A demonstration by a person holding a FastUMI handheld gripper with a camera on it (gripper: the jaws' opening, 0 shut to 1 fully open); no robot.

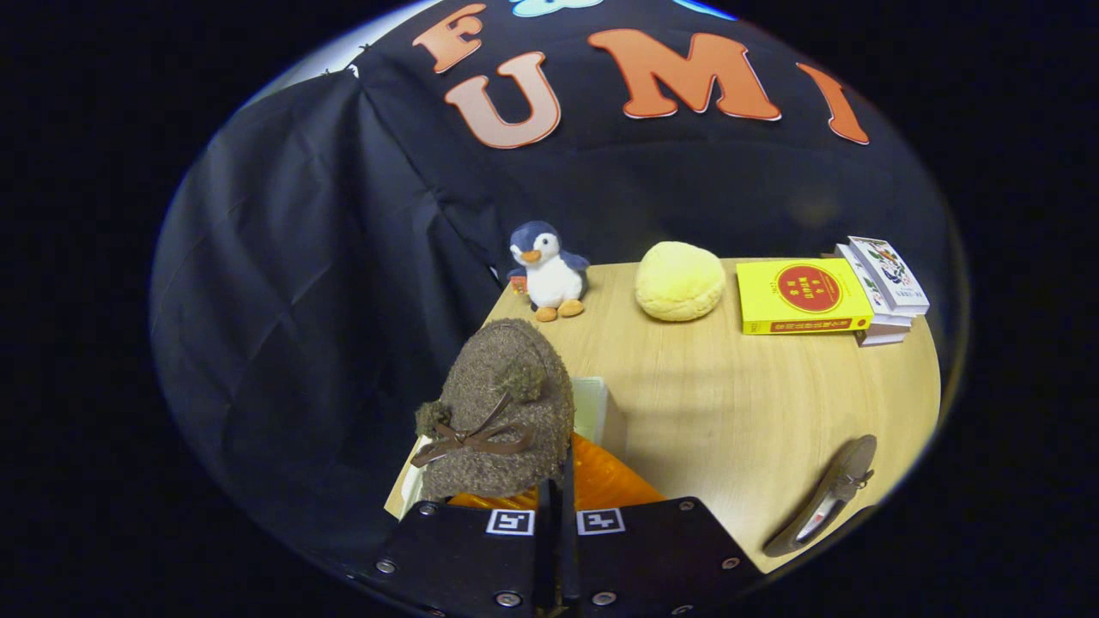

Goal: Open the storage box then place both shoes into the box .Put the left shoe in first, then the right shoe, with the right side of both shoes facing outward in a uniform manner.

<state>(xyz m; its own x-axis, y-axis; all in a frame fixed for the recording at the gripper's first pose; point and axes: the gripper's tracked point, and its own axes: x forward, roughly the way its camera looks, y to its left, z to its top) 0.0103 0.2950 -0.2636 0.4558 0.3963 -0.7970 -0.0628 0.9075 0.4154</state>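
A fuzzy brown shoe (500, 412) with a dark bow and two pompoms hangs right ahead of my gripper (556, 502), whose fingers are closed on its rear edge. Under the shoe sits the white storage box (594, 408), and its orange lid (605, 481) lies just in front of my fingers. The box stands at the near left corner of the wooden table (738, 403). The second brown shoe (826, 498) lies on its side by the table's near right edge, far to the right of my fingers.
At the back of the table stand a plush penguin (548, 273), a yellow round cushion (680, 281), a yellow book (803, 296) and a small stack of books (884, 287). Black cloth hangs behind and to the left.
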